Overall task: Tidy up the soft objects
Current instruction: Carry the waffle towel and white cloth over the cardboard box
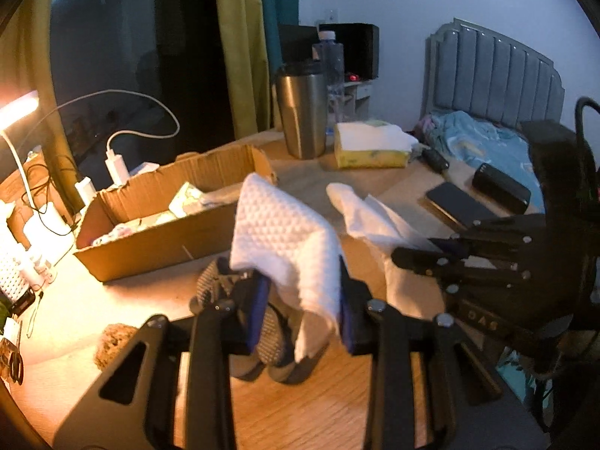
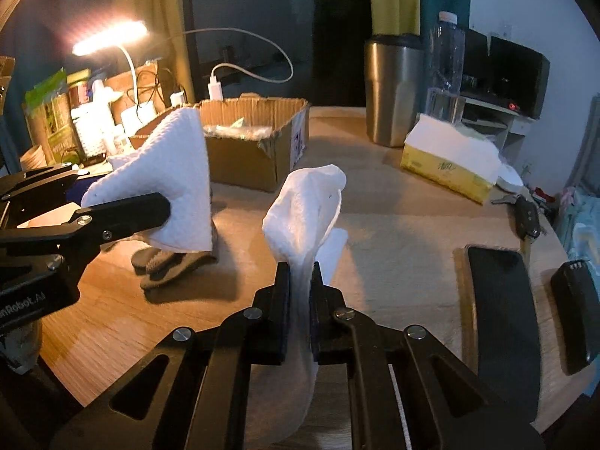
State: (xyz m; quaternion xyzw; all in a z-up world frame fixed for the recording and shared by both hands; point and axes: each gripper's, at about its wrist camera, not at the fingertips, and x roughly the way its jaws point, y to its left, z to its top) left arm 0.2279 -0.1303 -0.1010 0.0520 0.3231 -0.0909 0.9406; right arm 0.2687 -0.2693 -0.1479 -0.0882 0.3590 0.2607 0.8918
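Grippers: two, both black, one in each of my hands. My left gripper (image 1: 303, 300) has its blue-padded jaws clamped on one white dimpled paper towel (image 1: 285, 240), which is lifted clear of the round wooden table (image 1: 318, 405). My right gripper (image 2: 300, 300) has its jaws pressed nearly together on a second white soft sheet (image 2: 307, 206), bunched into a narrow strip between the pads and standing upright above the table. I cannot tell whether the two white pieces are joined.

Count of remaining soft items: one pair of grey knitted gloves (image 2: 168, 262) lies on the table below the left gripper; one brown sponge-like lump (image 1: 112, 341) sits near the table edge; one yellow tissue pack (image 2: 450, 165) with white tissues on top rests beside one steel tumbler (image 2: 393, 90).

Containers: one open brown cardboard box (image 2: 255, 150) stands behind the held sheets, with light items inside that are too blurred to identify. One clear plastic bottle (image 2: 446, 67) stands behind the tissue pack.

Other items: one dark phone (image 2: 498, 300) and one black case (image 2: 577, 307) lie at the right; one lit white desk lamp (image 2: 108, 37) is at the left.

Writing: the left gripper body carries mirrored text, of which "Robot.AI" is legible. Markings on the tissue pack cannot be read.
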